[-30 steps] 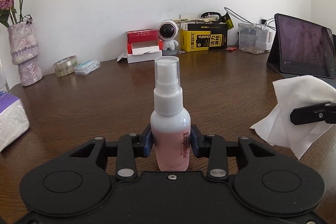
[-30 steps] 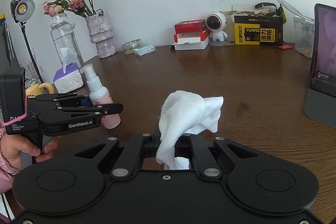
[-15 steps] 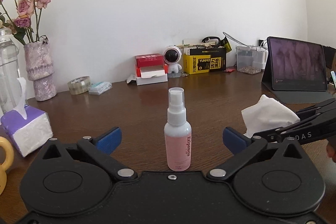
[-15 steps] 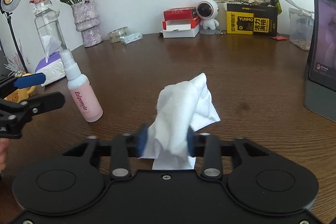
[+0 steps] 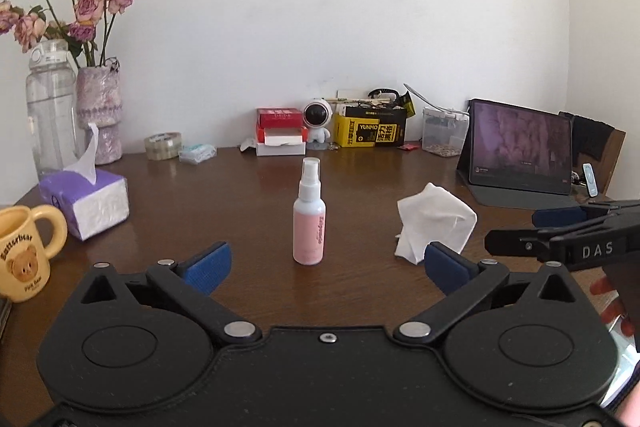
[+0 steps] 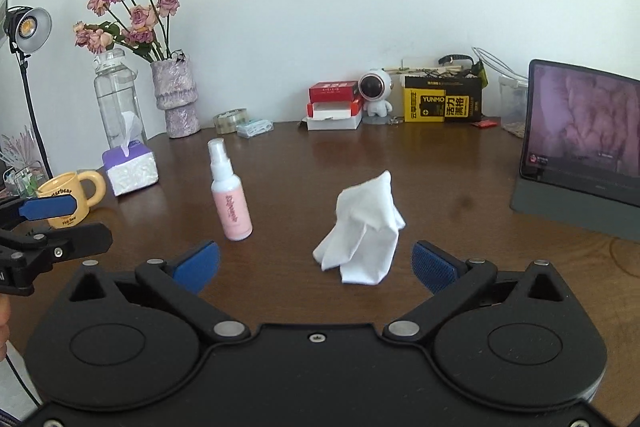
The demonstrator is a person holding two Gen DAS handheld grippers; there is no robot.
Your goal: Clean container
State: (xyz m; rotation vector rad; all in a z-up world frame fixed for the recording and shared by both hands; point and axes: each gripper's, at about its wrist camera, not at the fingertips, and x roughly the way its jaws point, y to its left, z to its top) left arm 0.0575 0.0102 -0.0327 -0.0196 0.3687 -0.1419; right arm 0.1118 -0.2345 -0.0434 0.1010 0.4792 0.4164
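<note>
On table (image 5: pixel 240 195): pink spray bottle (image 5: pixel 308 223) upright; yellow box (image 5: pixel 370 132) reads "YUNMO".

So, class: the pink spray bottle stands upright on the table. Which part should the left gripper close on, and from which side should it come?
Grip the spray bottle on its pink, straight-sided lower body, below the narrower white neck and clear cap. Bring the left gripper straight forward and level: the bottle stands upright on the table, centred between the open jaws, with clear space either side.
</note>
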